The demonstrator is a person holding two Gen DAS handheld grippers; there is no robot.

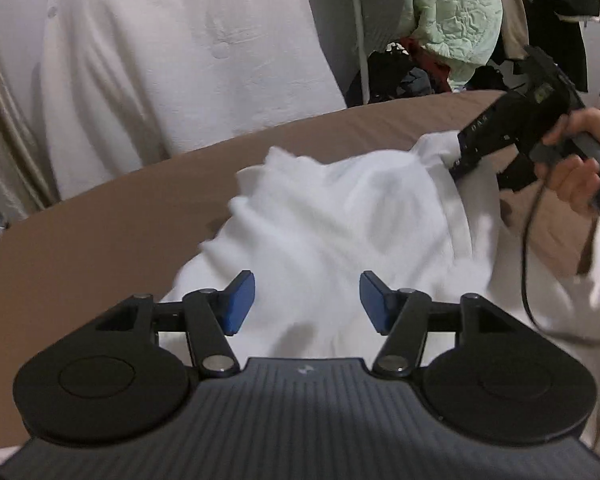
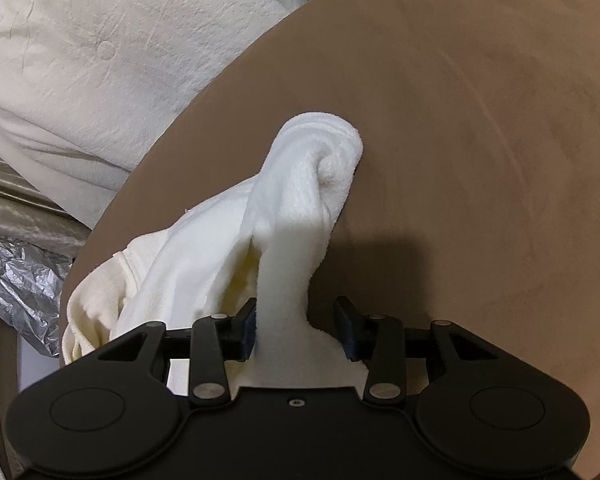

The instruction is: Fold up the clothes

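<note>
Gaping with nothing between its two blue pads, the left gripper (image 1: pixel 307 307) hovers over one white fleecy garment (image 1: pixel 320 232) (blurred). The right gripper (image 2: pixel 296 330) has a fold between its jaws; grip unclear. One round brown table (image 2: pixel 460 120).

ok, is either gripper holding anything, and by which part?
Left gripper: nothing, jaws open above the white fleece garment. Right gripper: a raised strip of it sits between the jaws, gap at one pad; hold cannot be told.
</note>
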